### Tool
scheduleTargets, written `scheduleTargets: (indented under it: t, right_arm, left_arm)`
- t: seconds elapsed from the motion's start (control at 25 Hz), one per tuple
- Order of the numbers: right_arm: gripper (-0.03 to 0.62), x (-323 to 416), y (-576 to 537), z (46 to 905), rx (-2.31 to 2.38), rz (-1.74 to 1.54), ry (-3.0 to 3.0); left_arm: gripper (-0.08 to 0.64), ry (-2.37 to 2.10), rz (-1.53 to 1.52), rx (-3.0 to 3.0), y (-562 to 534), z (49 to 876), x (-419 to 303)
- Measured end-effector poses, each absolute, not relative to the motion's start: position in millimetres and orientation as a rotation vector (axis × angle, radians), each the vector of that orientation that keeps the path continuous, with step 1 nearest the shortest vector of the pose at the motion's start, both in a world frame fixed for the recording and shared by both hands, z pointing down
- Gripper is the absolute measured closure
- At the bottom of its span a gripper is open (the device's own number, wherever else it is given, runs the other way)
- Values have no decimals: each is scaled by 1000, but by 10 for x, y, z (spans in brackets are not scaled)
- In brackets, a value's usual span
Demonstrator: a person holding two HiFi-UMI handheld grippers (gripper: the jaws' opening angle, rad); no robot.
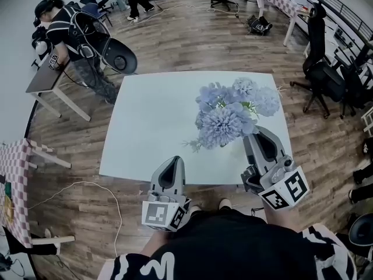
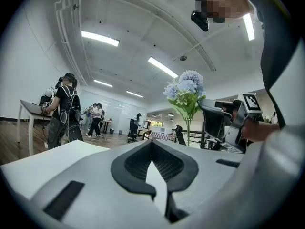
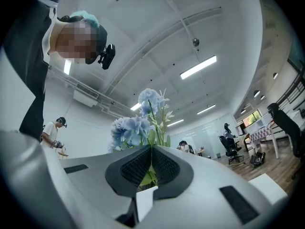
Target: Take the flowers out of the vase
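pinching right gripper point(image 3: 151, 149) fully shut on the green stems of the flowers point(image 3: 138, 125), gripping low, below the blooms. carrying the blue blooms upright just past the jaw tips, showing over the near-right part of the white table point(image 1: 151, 121) in the head view. holding left gripper point(image 2: 152, 142) closed on nothing, pads meeting at the tip, sitting at the near table edge, well left of the flowers and pointing level. seeing, farther out, wood floor all round, a person point(image 1: 70, 28) standing at a desk far left, and black office chairs point(image 1: 317, 69) off to the right.
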State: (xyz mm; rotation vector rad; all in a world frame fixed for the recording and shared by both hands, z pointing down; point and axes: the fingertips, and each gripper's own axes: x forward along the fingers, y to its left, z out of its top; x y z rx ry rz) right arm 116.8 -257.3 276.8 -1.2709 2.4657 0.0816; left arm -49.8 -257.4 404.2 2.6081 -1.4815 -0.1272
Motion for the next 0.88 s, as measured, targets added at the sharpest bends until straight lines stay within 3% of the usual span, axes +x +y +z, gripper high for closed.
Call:
scheduleTargets:
  t: [0.88]
  right_arm:
    - [571,663,-2536,2436,-1225,206,2453]
  left_arm:
    - [555,-1578,-174,2535,-2472,4075,-1126]
